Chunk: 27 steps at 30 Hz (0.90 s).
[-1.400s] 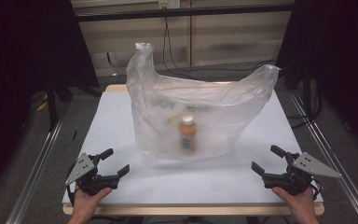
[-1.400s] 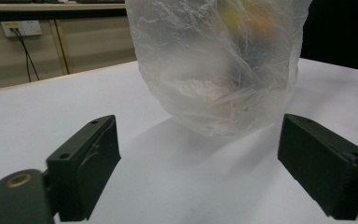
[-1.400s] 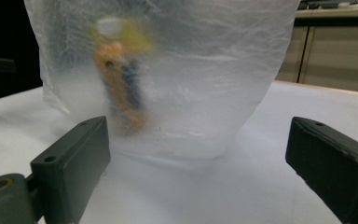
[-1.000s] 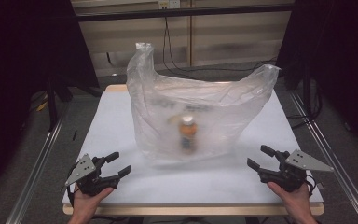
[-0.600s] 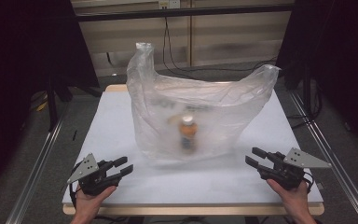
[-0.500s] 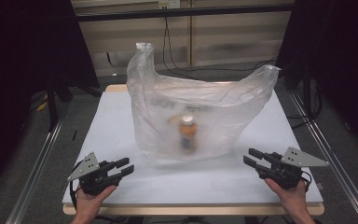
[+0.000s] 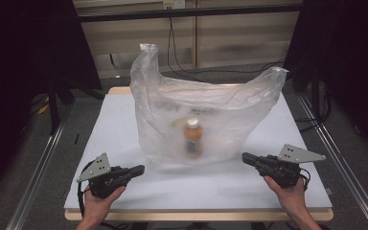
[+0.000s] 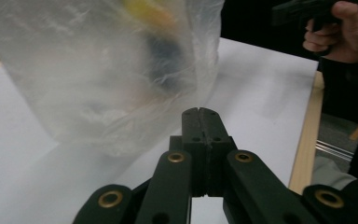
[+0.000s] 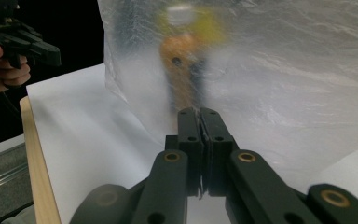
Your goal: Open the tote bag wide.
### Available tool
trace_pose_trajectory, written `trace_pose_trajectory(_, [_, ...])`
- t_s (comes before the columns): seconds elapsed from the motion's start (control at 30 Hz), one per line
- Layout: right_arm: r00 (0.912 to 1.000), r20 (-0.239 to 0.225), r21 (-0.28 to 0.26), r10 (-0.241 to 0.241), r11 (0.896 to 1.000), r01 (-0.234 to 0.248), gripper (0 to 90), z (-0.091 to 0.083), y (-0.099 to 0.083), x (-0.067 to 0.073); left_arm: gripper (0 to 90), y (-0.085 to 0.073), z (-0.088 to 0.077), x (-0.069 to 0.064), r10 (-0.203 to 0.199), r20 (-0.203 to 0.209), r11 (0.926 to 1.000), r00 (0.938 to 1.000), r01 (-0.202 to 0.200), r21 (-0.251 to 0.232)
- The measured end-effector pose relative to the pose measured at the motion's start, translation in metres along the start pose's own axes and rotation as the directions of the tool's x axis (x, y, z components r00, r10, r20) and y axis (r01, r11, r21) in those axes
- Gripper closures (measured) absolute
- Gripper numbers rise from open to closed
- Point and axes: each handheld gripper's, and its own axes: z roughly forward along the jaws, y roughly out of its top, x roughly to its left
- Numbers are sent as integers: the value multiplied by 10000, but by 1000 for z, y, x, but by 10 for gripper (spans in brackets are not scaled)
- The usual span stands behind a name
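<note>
A large translucent plastic bag (image 7: 206, 120) stands upright in the middle of the white table (image 7: 124, 120), its two handles raised. Inside it an orange bottle (image 7: 192, 136) with a pale cap shows blurred through the film, as the bottle (image 9: 182, 70) does in the right gripper view. My left gripper (image 7: 139, 169) hovers near the front left, short of the bag (image 8: 102, 70); its jaws have just been closing and stand shut with nothing between them. My right gripper (image 7: 246, 158) is at the front right, jaws also just closed, shut and empty, pointing at the bag (image 9: 270, 70).
The table's wooden front edge (image 7: 196, 215) runs just behind my hands. Metal rails (image 7: 38, 167) flank the table on both sides. Cables (image 7: 177, 52) hang behind the bag. Dark surroundings lie left and right.
Both grippers' jaws have gone from open to shut, holding nothing. Both hands have moved inward toward the bag and risen a little.
</note>
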Motion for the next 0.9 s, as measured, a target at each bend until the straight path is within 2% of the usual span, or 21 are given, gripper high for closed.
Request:
trace_pose_trajectory(0.1, [9999, -27, 71, 127, 9999, -127, 900, 2, 5, -2, 900, 10, 5, 0, 181, 122, 9998, 9998, -180, -84])
trace_pose_trajectory(0.13, [9998, -164, 59, 135, 9999, -134, 900, 3, 11, -3, 900, 17, 10, 0, 158, 271, 9996, 9995, -152, -221])
trace_pose_trajectory(0.2, [9998, -180, -2, 109, 9999, -109, 900, 4, 14, -3, 900, 20, 13, 0, 92, 377, 9994, 9992, -79, -331])
trace_pose_trajectory(0.33, [9995, -326, -165, 14, 9999, -19, 900, 8, 30, -4, 900, 31, 23, -2, 277, 460, 9988, 9986, -258, -421])
trace_pose_trajectory(0.47, [9993, -377, -215, -44, 9998, 36, 900, 12, 35, -3, 900, 41, 31, -6, 524, 680, 9977, 9963, -493, -465])
trace_pose_trajectory(0.63, [9977, -636, -387, -219, 9991, 195, 900, 20, 50, 0, 900, 55, 35, -5, 675, 687, 9957, 9953, -628, -685])
trace_pose_trajectory(0.73, [9975, -643, -509, -309, 9983, 277, 900, 23, 60, 1, 900, 63, 38, -4, 815, 717, 9938, 9941, -756, -815])
trace_pose_trajectory(0.8, [9970, -686, -591, -354, 9978, 314, 900, 24, 63, 1, 900, 67, 41, -3, 781, 837, 9929, 9934, -700, -960])
trace_pose_trajectory(0.9, [9972, -639, -716, -386, 9969, 340, 900, 25, 71, 2, 900, 73, 43, -1, 829, 834, 9926, 9931, -748, -962])
